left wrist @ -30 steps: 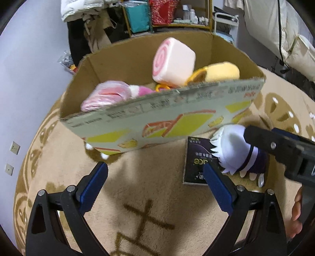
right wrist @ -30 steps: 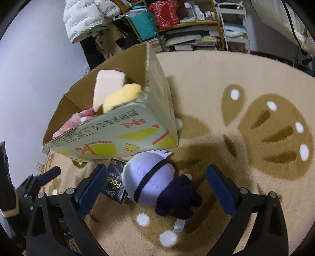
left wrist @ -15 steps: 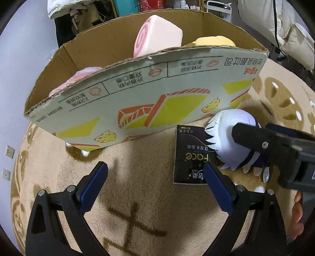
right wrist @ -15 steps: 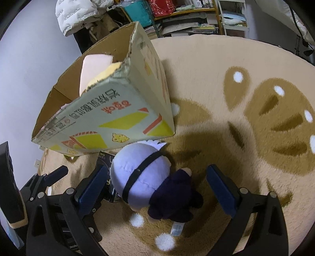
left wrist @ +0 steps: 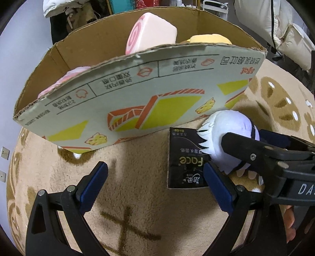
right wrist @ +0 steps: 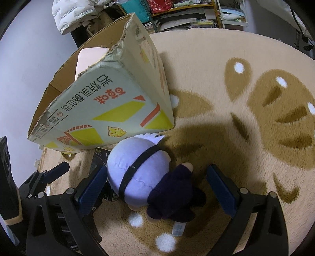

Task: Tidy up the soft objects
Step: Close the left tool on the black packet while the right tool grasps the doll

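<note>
A plush doll [right wrist: 137,173] with a pale lilac head, black band and dark purple body lies on the rug just in front of a cardboard box [right wrist: 102,110]. My right gripper [right wrist: 157,189] is open, its jaws on either side of the doll. In the left wrist view the doll [left wrist: 228,134] shows at right with the right gripper's finger [left wrist: 256,151] across it. My left gripper [left wrist: 155,187] is open and empty over the rug before the box [left wrist: 137,102]. The box holds a pink roll cushion [left wrist: 151,35], a yellow plush [left wrist: 208,38] and a pink plush [left wrist: 72,76].
A black packet [left wrist: 183,159] lies flat on the rug beside the doll's head. The round beige rug [right wrist: 246,110] has brown patterns. Shelves and clothes [right wrist: 177,11] stand behind the box, and pale cushions [left wrist: 275,29] at far right.
Both grippers have moved closer to the box and lower. The right gripper's jaws now straddle the doll. The doll has not moved.
</note>
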`<state>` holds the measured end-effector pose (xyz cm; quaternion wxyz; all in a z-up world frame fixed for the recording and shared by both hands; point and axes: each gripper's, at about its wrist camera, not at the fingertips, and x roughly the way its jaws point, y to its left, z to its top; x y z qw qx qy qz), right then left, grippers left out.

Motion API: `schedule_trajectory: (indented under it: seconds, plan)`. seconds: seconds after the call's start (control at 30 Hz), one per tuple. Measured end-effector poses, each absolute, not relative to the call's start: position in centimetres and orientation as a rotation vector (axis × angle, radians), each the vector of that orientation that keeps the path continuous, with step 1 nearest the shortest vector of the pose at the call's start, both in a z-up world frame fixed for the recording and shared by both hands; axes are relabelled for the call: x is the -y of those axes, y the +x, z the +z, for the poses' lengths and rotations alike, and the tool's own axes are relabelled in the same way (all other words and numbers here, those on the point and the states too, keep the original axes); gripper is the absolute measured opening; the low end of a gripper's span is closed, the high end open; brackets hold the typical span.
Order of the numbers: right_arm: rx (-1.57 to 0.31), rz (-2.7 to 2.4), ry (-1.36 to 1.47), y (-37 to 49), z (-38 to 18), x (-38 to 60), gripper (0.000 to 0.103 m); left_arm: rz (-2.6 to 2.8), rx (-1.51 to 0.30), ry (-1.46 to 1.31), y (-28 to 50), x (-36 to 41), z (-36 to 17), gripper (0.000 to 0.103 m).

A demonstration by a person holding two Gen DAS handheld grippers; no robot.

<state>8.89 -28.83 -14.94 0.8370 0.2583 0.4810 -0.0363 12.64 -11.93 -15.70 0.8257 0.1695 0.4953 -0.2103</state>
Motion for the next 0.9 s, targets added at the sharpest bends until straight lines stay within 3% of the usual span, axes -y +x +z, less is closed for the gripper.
schedule_trajectory:
  seconds: [0.9]
  plan:
    - [-1.035,-0.082,0.510,9.3,-15.1,27.9,0.103,-0.482,-1.071,0.385,11.5,12.7,-16.5,0.097]
